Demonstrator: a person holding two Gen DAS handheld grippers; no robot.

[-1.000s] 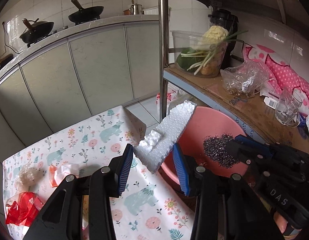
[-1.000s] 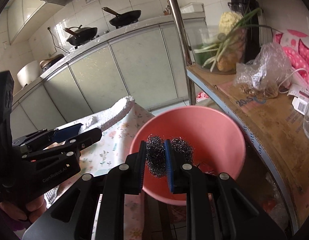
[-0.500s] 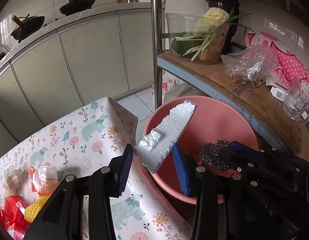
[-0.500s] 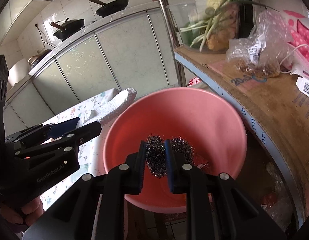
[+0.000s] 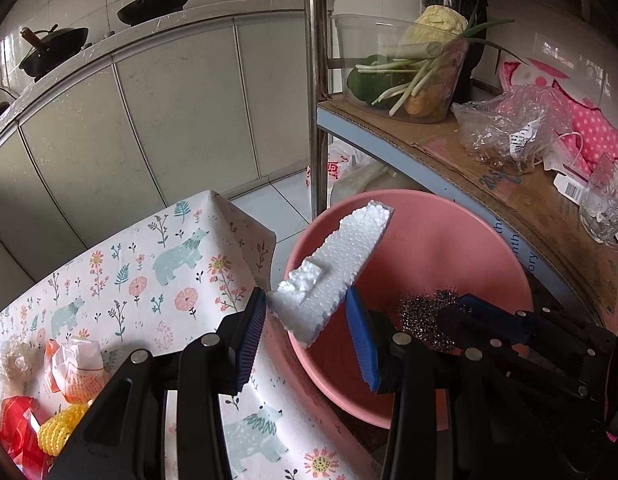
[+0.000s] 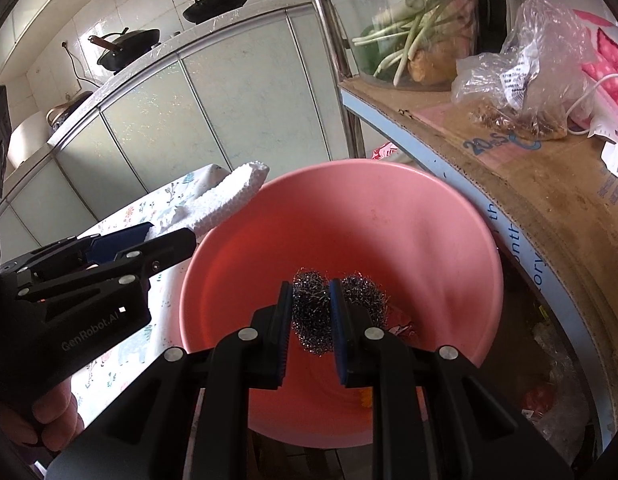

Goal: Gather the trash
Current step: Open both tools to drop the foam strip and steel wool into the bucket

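My left gripper (image 5: 307, 308) is shut on a white styrofoam piece (image 5: 337, 268), which slants up and to the right over the near rim of a pink basin (image 5: 449, 248). In the right wrist view the styrofoam piece (image 6: 229, 196) and left gripper (image 6: 161, 236) come in from the left, at the rim of the basin (image 6: 369, 220). My right gripper (image 6: 311, 296) is shut on a ball of steel wool (image 6: 313, 312) and hangs over the inside of the basin. The left wrist view shows the same steel wool (image 5: 425, 312) in the right gripper (image 5: 461, 314).
A table with a floral cloth (image 5: 149, 272) stands left of the basin, with a red wrapper (image 5: 13, 428), a yellow mesh ball (image 5: 61, 428) and an orange-white wrapper (image 5: 77, 368). A cardboard-covered shelf (image 5: 489, 184) and its metal post (image 5: 319, 80) crowd the basin's right and back.
Both grippers have sunk and come closer to the pink basin, which now fills more of each view. Both grips are unchanged.
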